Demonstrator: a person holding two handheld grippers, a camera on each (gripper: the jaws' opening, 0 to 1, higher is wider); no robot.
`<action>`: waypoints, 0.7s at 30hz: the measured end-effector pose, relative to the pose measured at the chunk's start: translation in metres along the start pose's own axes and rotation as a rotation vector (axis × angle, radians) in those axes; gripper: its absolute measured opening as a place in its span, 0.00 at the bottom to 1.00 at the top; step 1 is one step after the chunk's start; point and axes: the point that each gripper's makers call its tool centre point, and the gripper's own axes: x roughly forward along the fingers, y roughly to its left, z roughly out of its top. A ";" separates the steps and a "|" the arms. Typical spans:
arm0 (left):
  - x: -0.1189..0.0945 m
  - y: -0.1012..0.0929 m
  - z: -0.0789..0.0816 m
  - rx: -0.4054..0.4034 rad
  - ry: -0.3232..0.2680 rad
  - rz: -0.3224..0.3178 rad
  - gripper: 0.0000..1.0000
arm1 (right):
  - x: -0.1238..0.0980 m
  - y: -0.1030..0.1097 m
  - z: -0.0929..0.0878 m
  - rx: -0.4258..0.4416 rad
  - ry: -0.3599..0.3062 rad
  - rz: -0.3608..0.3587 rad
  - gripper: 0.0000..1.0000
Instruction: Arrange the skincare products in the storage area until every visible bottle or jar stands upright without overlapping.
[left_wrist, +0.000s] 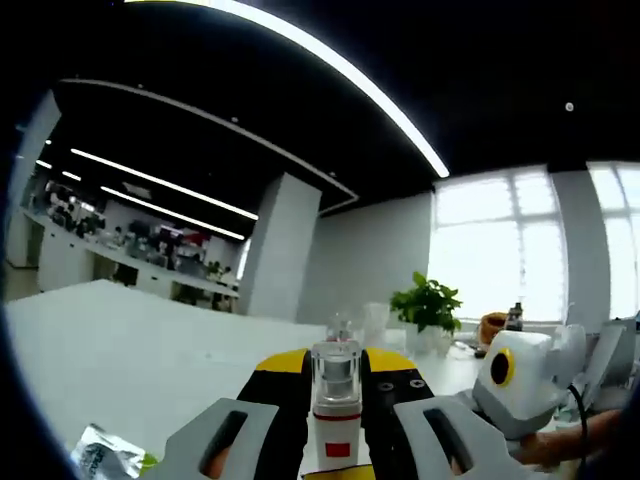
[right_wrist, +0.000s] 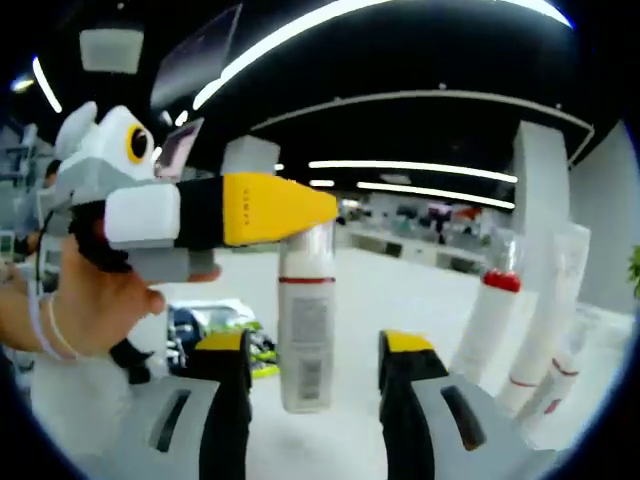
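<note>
Yellow-tipped jaws of your left gripper (left_wrist: 337, 385) are closed on a white pump bottle (left_wrist: 335, 410), pinching it around the clear cap and collar; in the left gripper view the bottle rises straight up between the jaws, with a red band and a small red mark on its white body. In the right gripper view you see that same left gripper (right_wrist: 300, 215) coming in from the left, your hand (right_wrist: 95, 300) wrapped around its grey body, its yellow jaw laid across the top of the bottle (right_wrist: 306, 330). The bottle hangs upright there, held off the white table (right_wrist: 380, 290), and it sits between the two yellow-padded jaws of your right gripper (right_wrist: 315, 365), which stand wide apart with clear gaps on both sides, touching nothing. To the right of that, in the same view, a white tube with a red collar (right_wrist: 487, 325) leans to the right, and just beside it a taller white tube (right_wrist: 545, 330) leans the same way; I cannot tell what they rest against. Back in the left gripper view, your right gripper (left_wrist: 520, 375) shows at the right edge, a crumpled foil packet (left_wrist: 105, 455) lies on the table (left_wrist: 130, 340) at lower left, and a potted green plant (left_wrist: 428, 305) stands far off near the bright windows.
</note>
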 end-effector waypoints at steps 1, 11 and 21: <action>-0.001 -0.003 0.001 0.020 0.009 -0.023 0.19 | 0.000 0.002 -0.004 -0.005 0.014 0.016 0.35; -0.001 -0.018 -0.024 0.164 0.090 -0.060 0.19 | 0.005 0.007 -0.028 0.014 0.105 0.074 0.21; 0.003 -0.024 -0.042 0.330 0.120 -0.050 0.19 | 0.003 0.002 -0.045 0.066 0.167 0.133 0.21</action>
